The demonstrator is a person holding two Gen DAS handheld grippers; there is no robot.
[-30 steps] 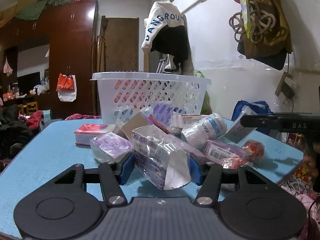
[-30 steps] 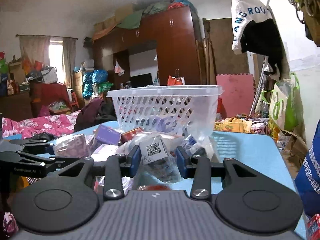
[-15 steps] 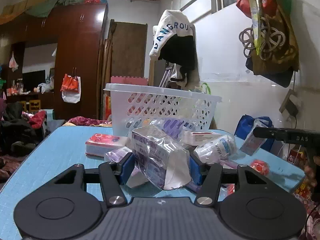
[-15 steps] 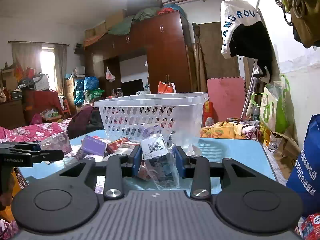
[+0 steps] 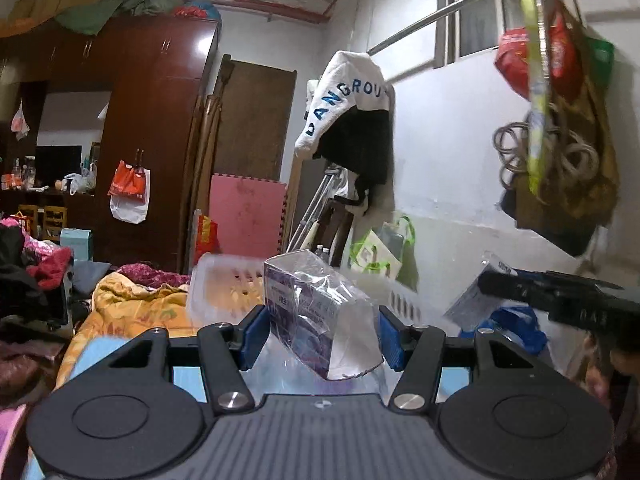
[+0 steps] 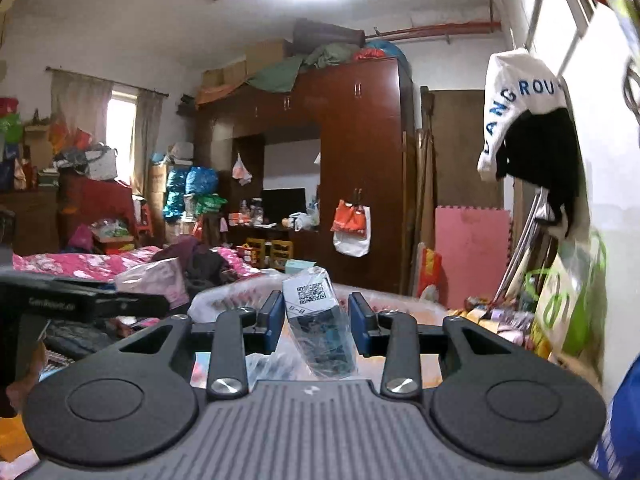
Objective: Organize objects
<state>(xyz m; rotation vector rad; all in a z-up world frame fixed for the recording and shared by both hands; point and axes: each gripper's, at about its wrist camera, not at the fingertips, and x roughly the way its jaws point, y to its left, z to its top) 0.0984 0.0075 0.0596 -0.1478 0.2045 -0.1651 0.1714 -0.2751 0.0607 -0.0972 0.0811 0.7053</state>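
- The left gripper (image 5: 320, 334) clamps a purple box in clear wrap (image 5: 316, 320), its long axis tilted down to the right
- The right gripper (image 6: 314, 320) pinches a QR-code packet (image 6: 318, 320), roughly upright
- The white basket (image 5: 216, 292) lies just ahead and below both, so each load looks ready to drop

Hanging tilted in clear plastic wrap: a purple-and-white box (image 5: 316, 312), pressed between blue pads, loose wrap drooping below. Sitting upright in crinkled wrap between the other blue pads: a dark box with a white QR-code top (image 6: 318, 320). Lying low behind both, blurred: a white lattice basket (image 5: 224, 292), rim just beyond the boxes.
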